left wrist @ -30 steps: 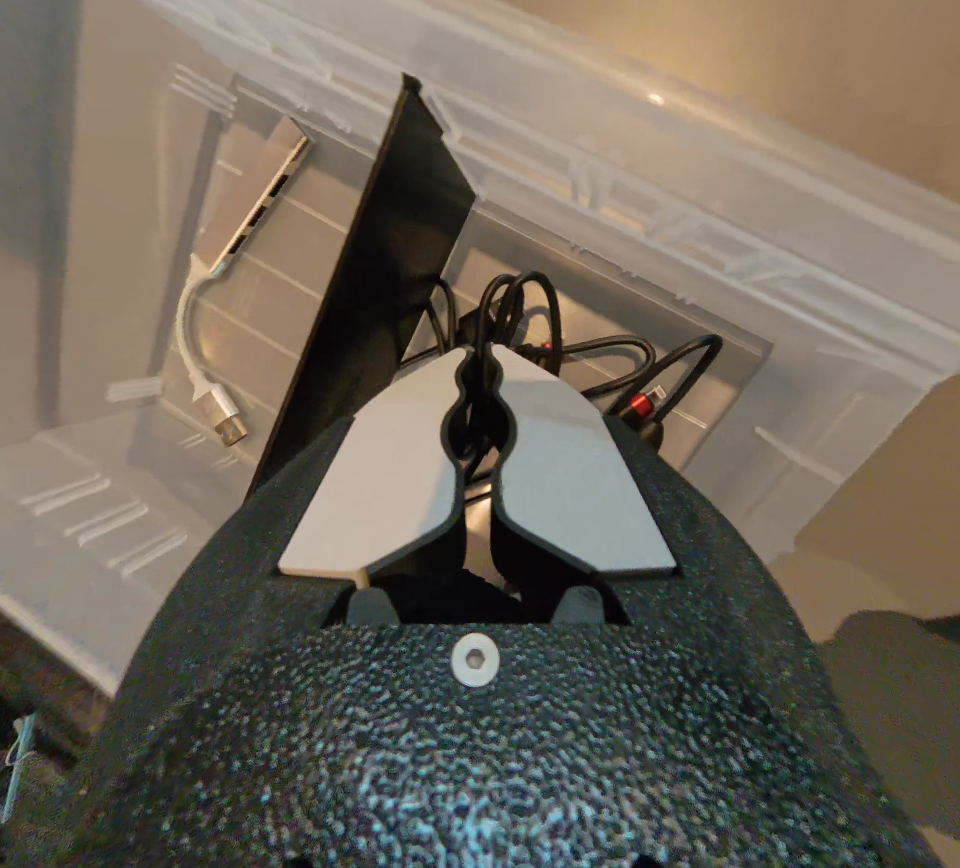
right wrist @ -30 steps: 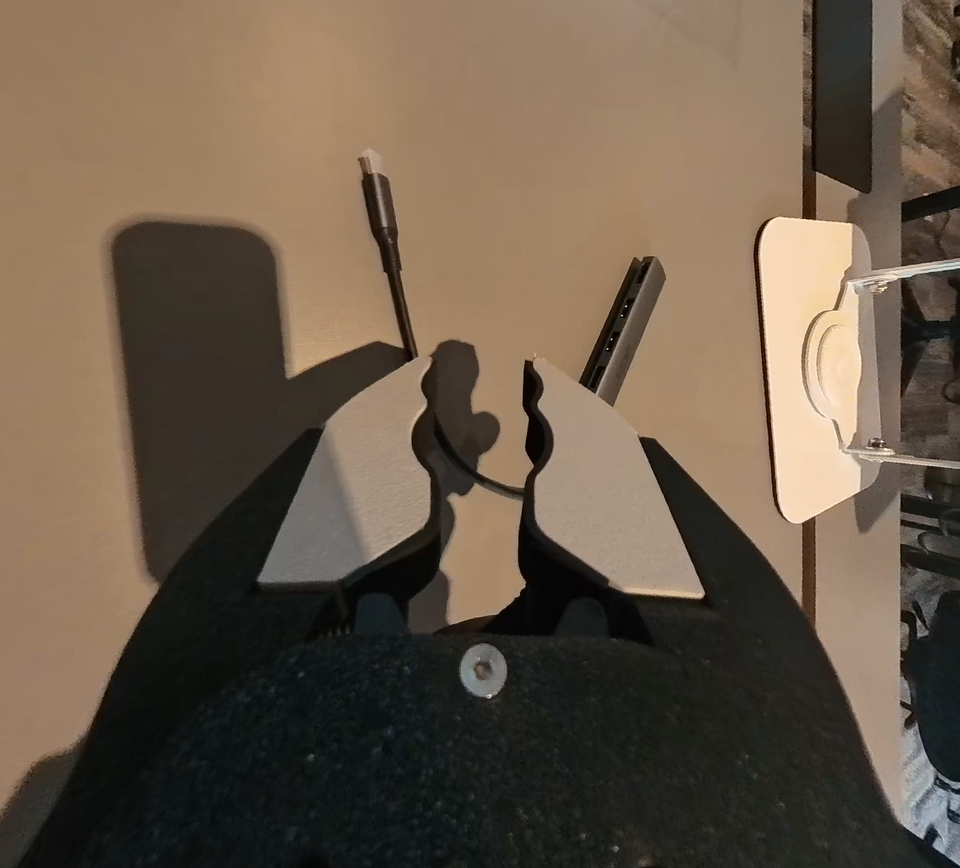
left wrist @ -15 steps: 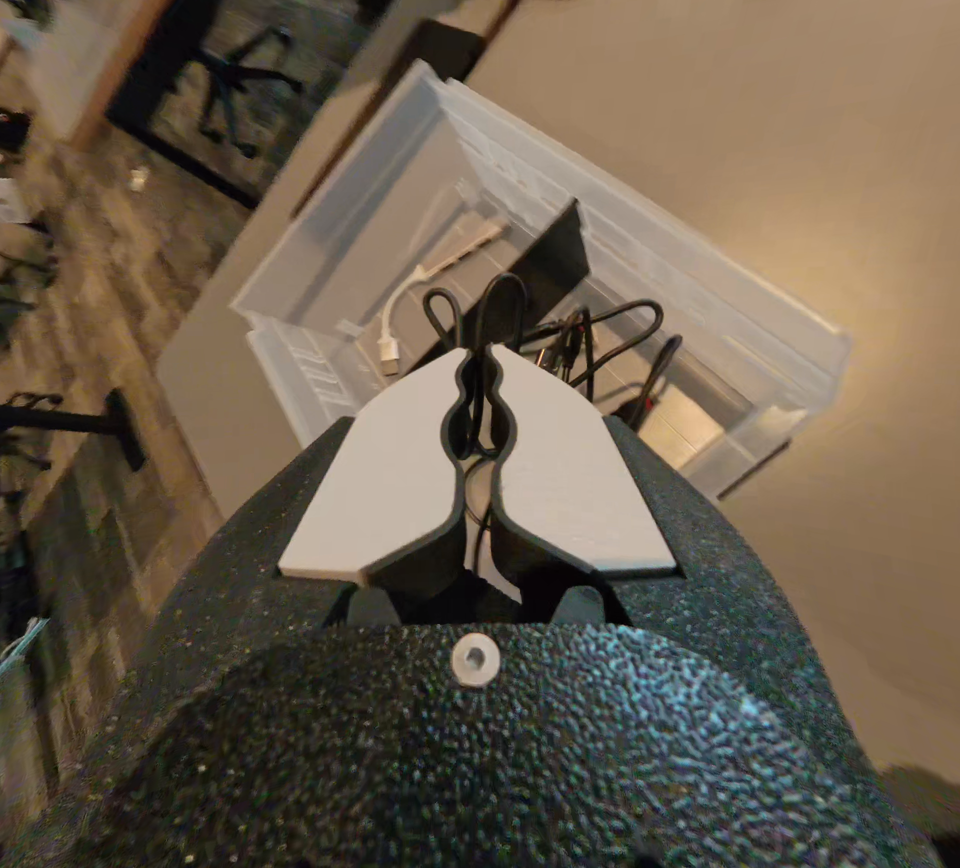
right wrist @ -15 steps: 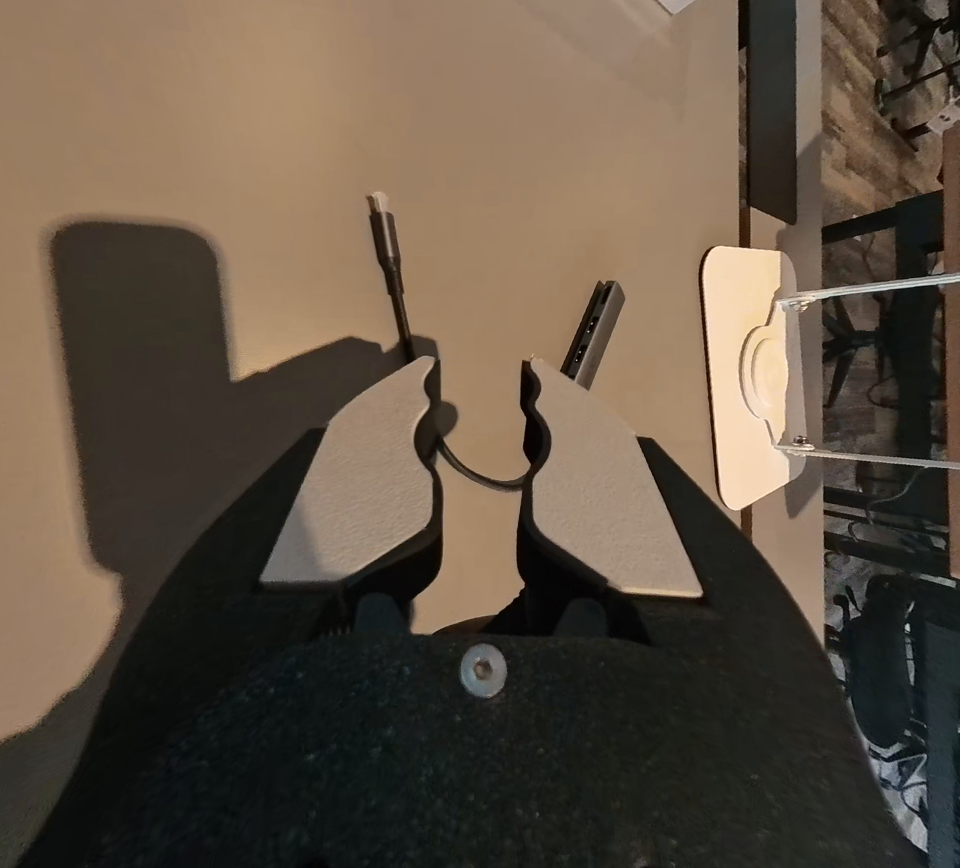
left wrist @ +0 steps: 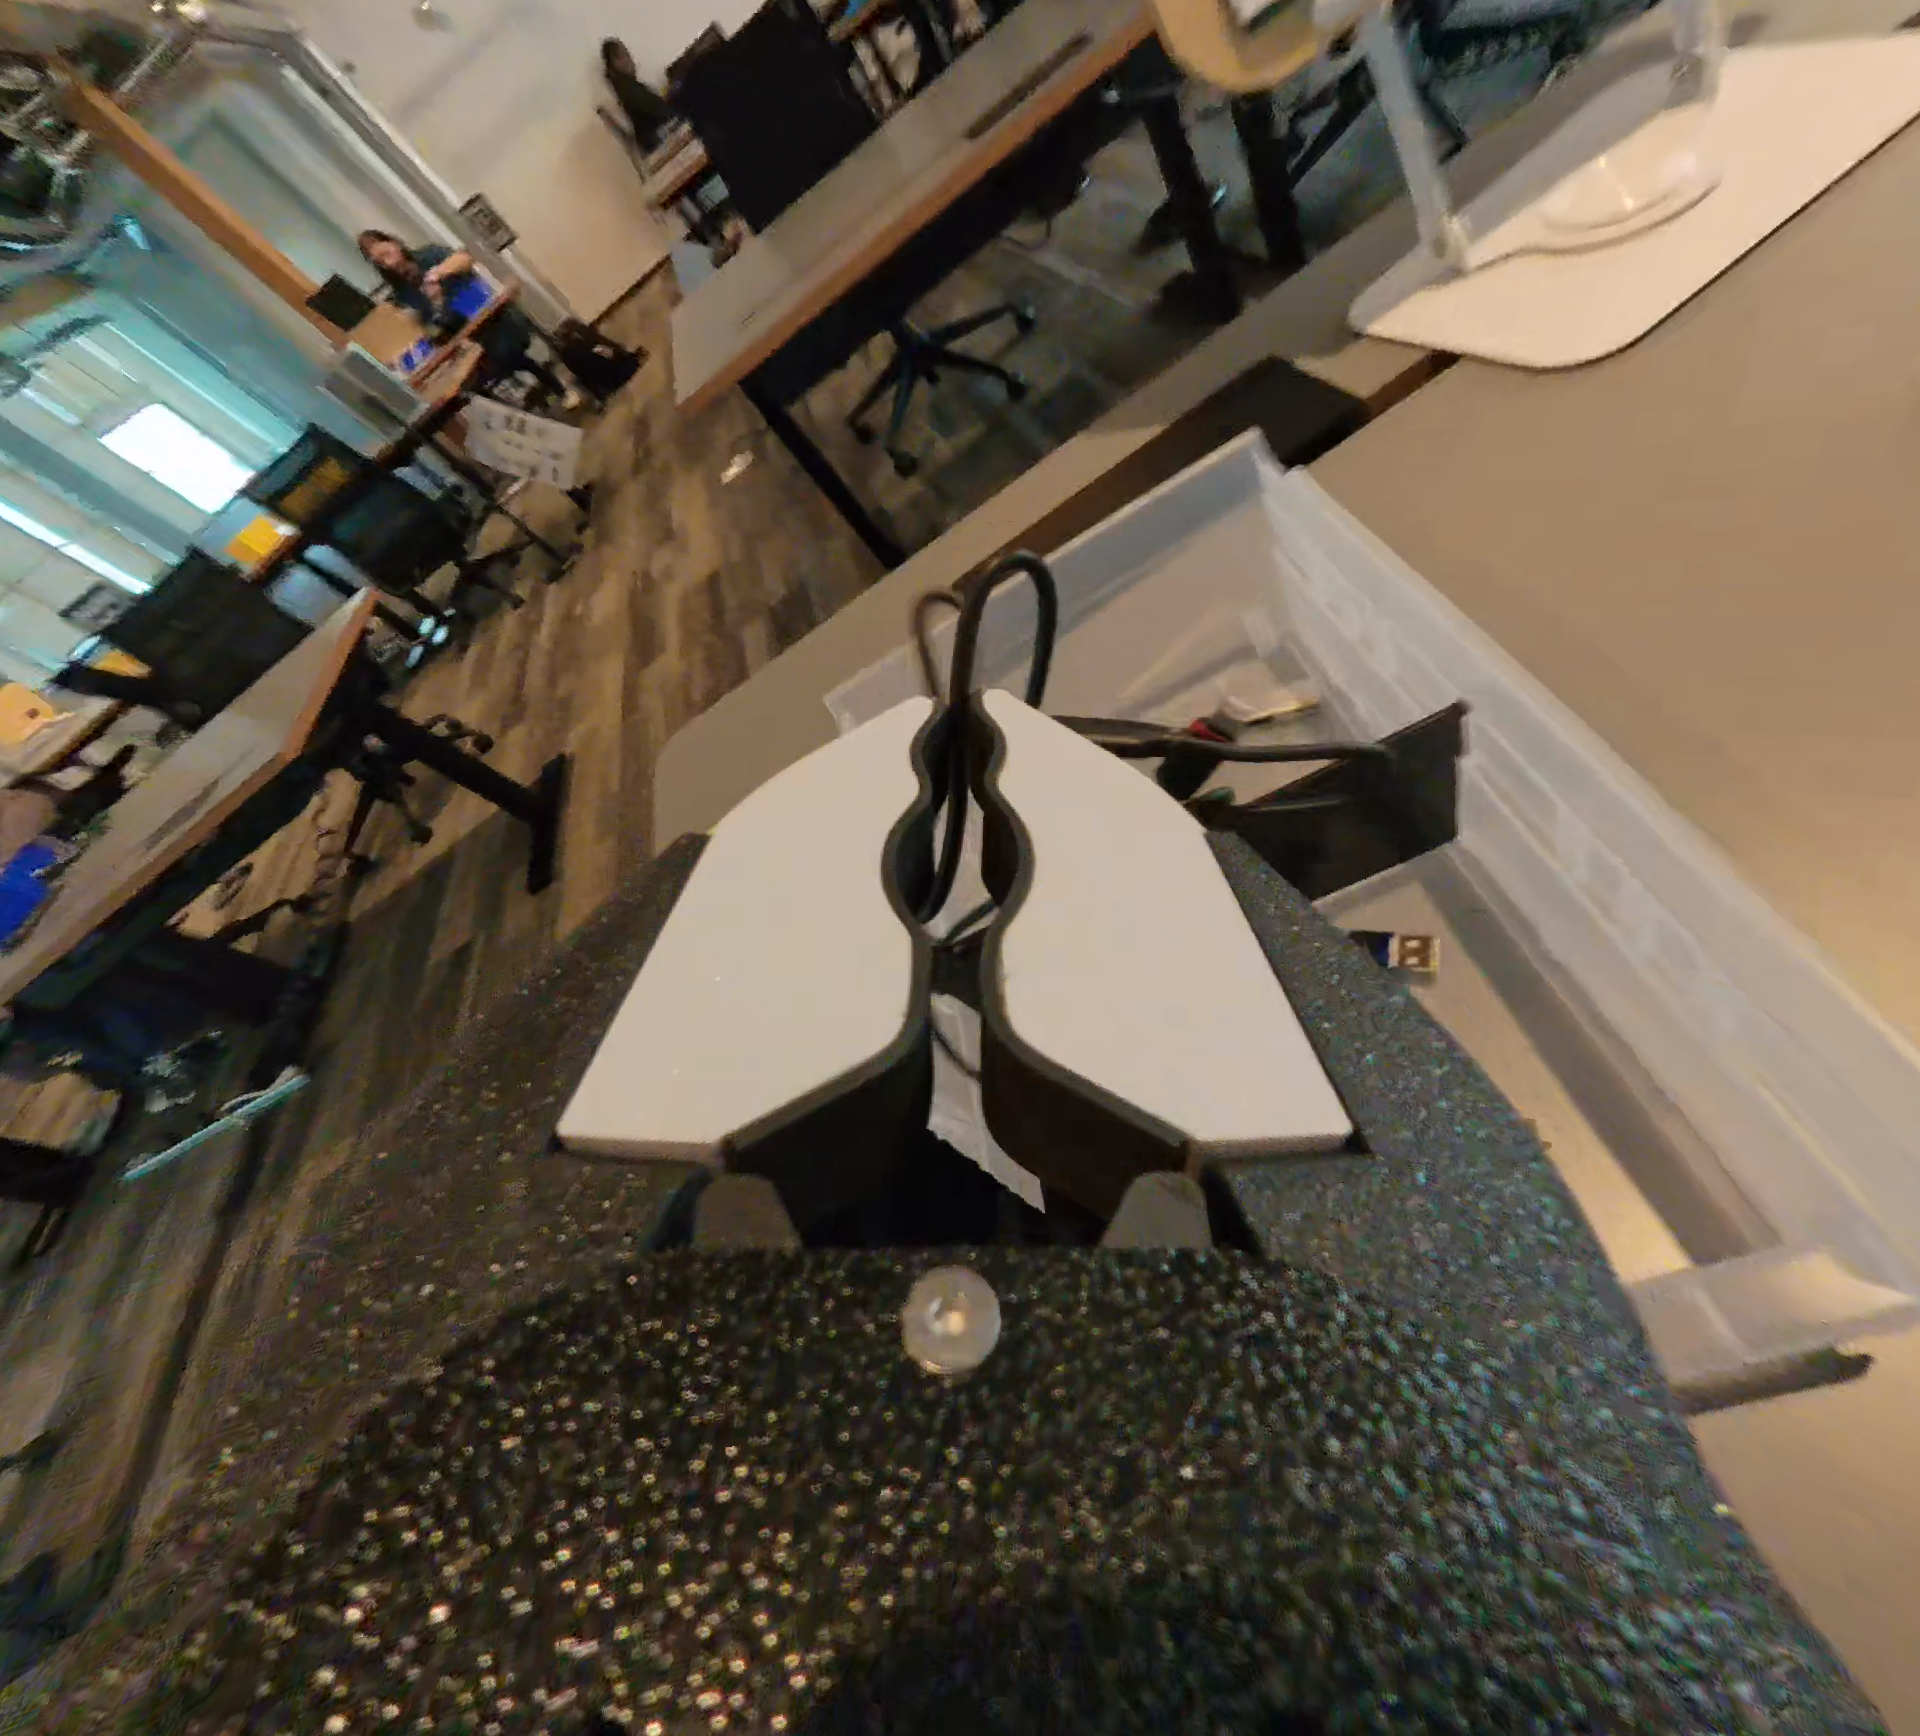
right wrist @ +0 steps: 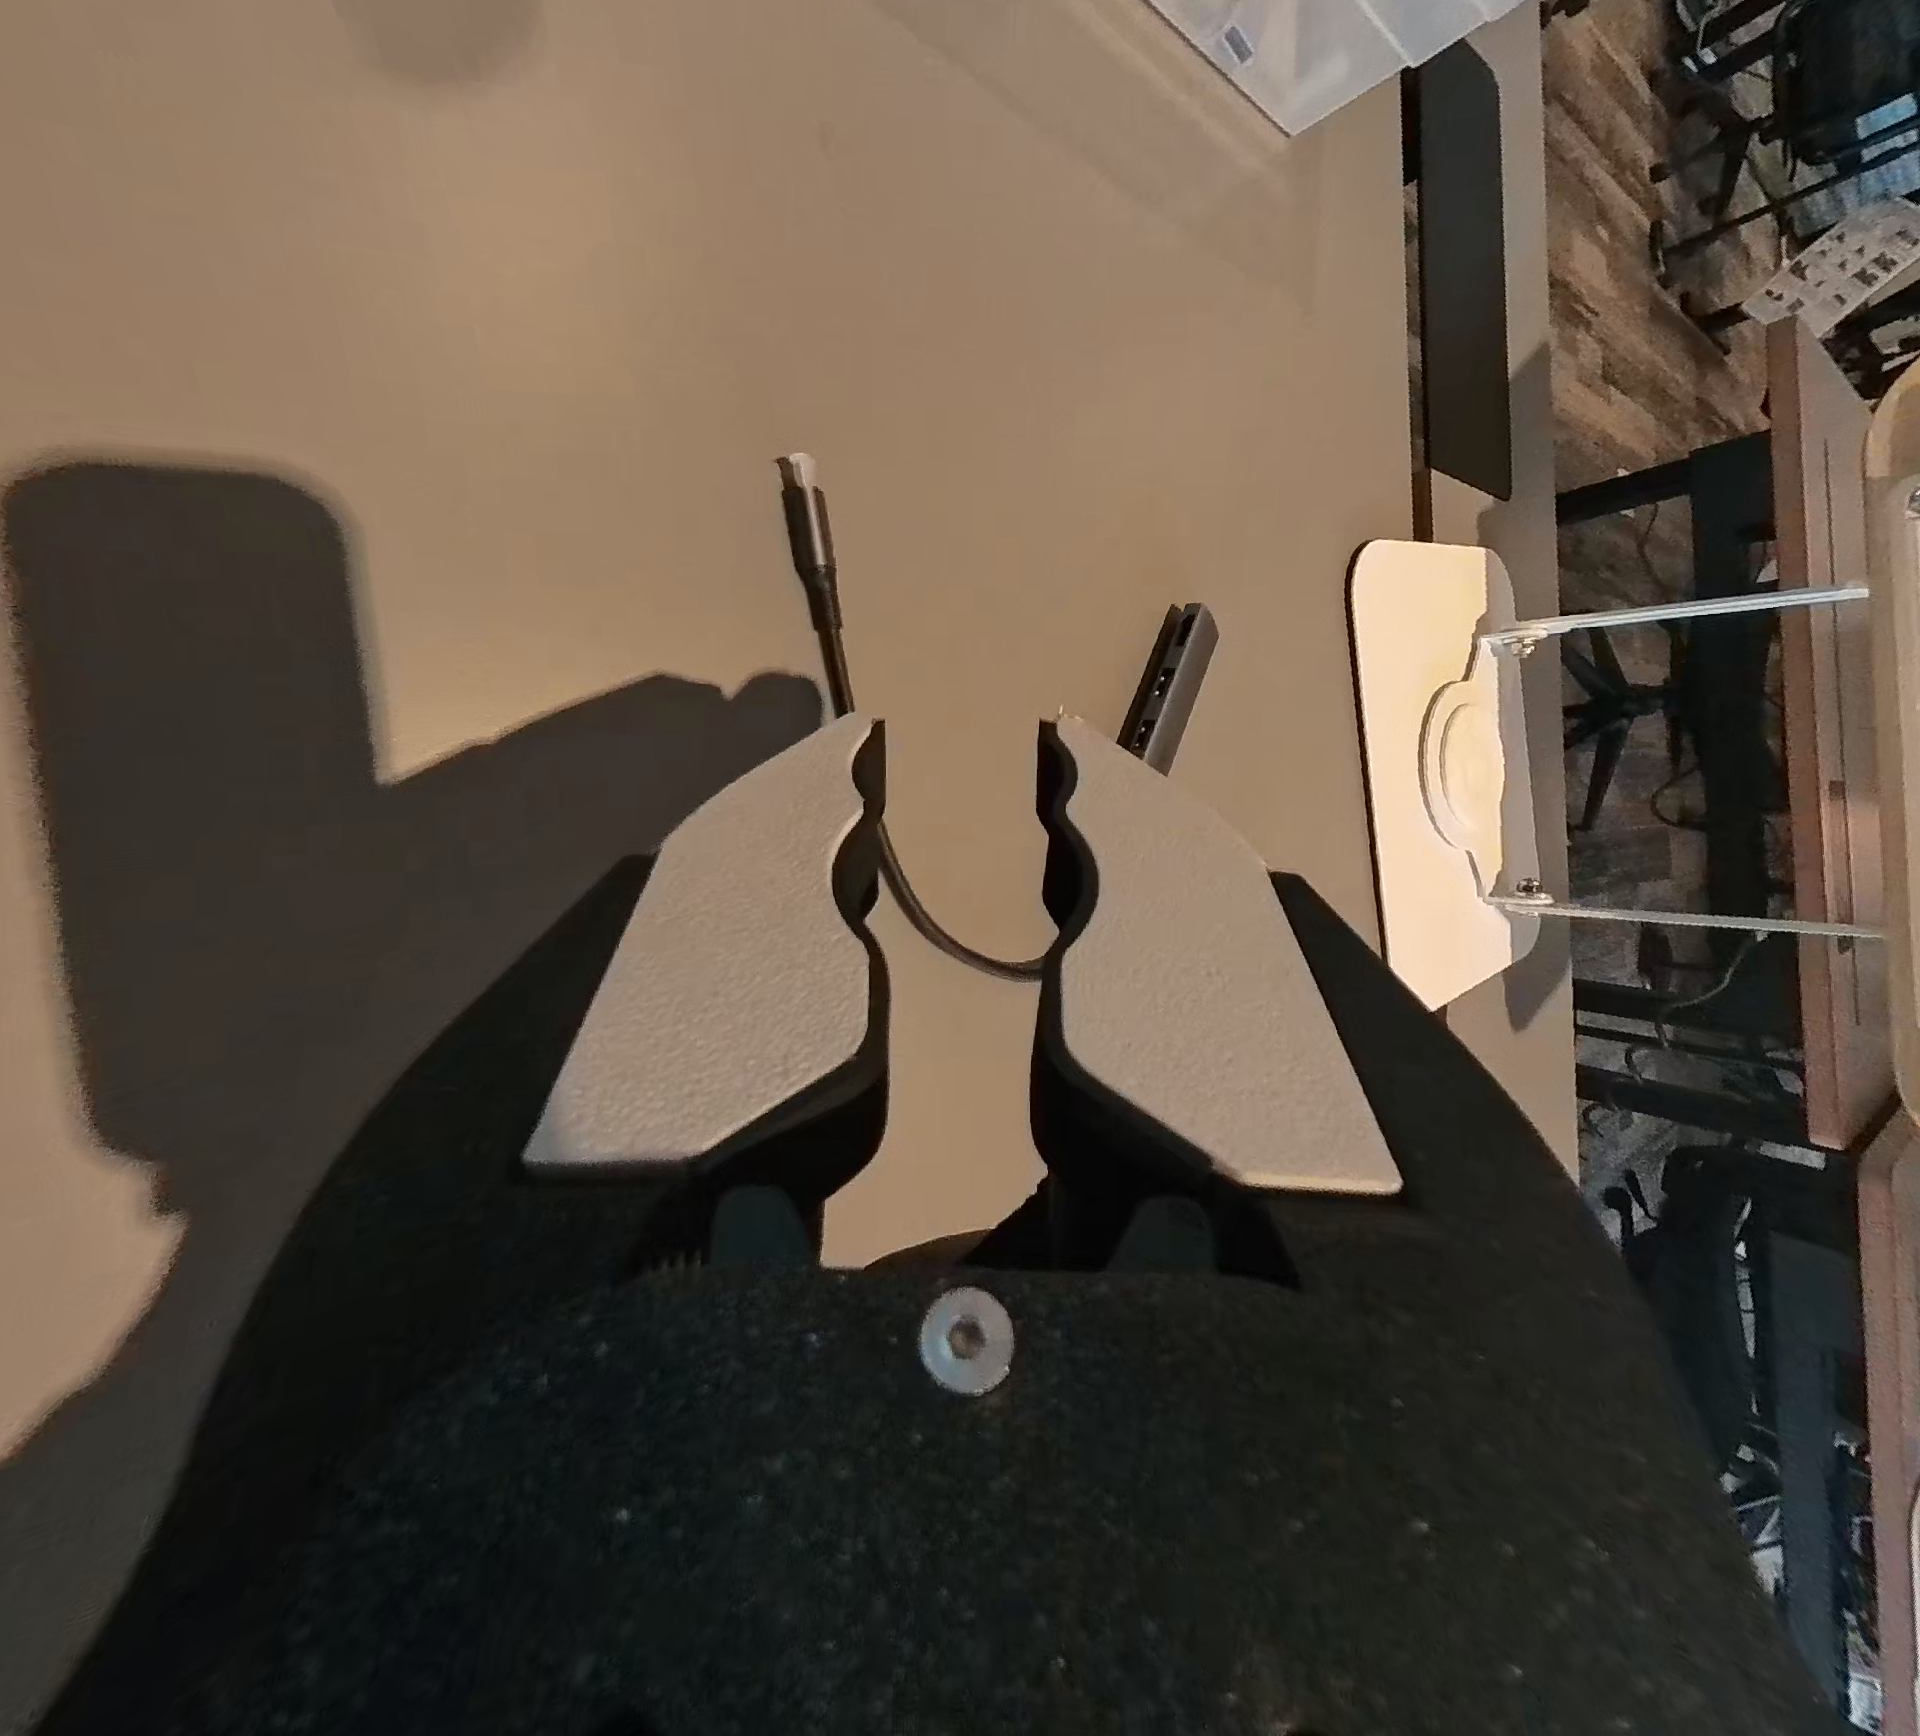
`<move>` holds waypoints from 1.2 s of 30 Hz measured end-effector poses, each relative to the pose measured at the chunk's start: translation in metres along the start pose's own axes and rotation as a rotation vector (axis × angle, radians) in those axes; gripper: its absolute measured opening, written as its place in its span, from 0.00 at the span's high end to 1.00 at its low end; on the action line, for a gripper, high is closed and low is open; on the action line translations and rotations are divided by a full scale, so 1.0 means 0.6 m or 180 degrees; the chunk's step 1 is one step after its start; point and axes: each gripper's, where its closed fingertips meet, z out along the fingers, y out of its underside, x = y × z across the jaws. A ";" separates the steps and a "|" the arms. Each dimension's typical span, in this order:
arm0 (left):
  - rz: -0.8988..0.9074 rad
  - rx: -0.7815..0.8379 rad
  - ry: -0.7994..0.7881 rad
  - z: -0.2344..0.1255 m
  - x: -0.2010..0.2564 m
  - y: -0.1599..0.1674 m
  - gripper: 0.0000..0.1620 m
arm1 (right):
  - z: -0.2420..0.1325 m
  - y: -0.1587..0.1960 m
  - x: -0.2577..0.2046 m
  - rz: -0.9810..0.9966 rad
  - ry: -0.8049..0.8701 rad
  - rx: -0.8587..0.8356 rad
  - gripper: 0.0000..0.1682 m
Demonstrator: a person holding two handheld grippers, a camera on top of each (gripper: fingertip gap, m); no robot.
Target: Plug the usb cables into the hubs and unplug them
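We see a looped black usb cable [left wrist: 992, 647] at frame centre, clenched in our left gripper [left wrist: 954, 730] above the clear plastic bin [left wrist: 1558, 813]. Our right gripper [right wrist: 961, 736], fingers released, hovers over the slim grey hub [right wrist: 1169, 684] on the beige table [right wrist: 623, 232].

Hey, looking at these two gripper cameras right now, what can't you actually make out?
- Left wrist view: the black cable runs down between the left gripper jaws; its plugs are hidden.
- Right wrist view: the near end of the grey hub is hidden behind the open right gripper.
- Left wrist view: the clear bin contents are partly blocked by its black divider.
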 end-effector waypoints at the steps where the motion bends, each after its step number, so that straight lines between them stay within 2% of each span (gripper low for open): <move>1: 0.0028 -0.0004 -0.0085 0.001 -0.005 0.001 0.98 | -0.001 0.000 0.000 0.0004 0.0005 0.0002 0.84; 4: -0.0236 0.0484 -0.0187 -0.026 -0.024 -0.053 0.98 | -0.003 0.003 0.001 0.0004 0.0012 -0.0016 0.84; 8: -0.0003 0.0079 -0.0242 -0.005 -0.021 -0.021 0.98 | -0.003 0.004 0.005 0.0015 0.0022 0.0001 0.84; 11: -0.0242 0.0612 -0.0315 -0.045 -0.042 -0.092 0.98 | 0.000 0.004 0.009 0.0009 0.0032 0.0004 0.84; 15: -0.0026 0.0317 -0.0273 -0.023 -0.035 -0.082 0.98 | 0.004 -0.001 0.012 0.0010 0.0032 0.0055 0.84; 18: -0.0103 0.0680 -0.0180 -0.036 -0.018 -0.133 0.98 | 0.008 -0.006 0.017 0.0031 0.0066 0.0110 0.84; 23: 0.0095 0.0583 -0.0348 -0.023 -0.028 -0.153 0.98 | 0.011 -0.019 0.019 0.0041 0.0095 0.0210 0.84; 26: 0.0089 0.0919 -0.0389 -0.046 -0.037 -0.210 0.98 | 0.015 -0.034 0.024 0.0007 0.0103 0.0271 0.84; 30: 0.0173 0.0977 -0.0491 -0.053 -0.056 -0.258 0.98 | 0.037 -0.110 0.053 0.0120 0.0149 0.0510 0.84; 36: 0.0166 0.0955 -0.0594 -0.047 -0.077 -0.278 0.98 | 0.116 -0.305 0.083 0.0380 -0.0042 0.0899 0.83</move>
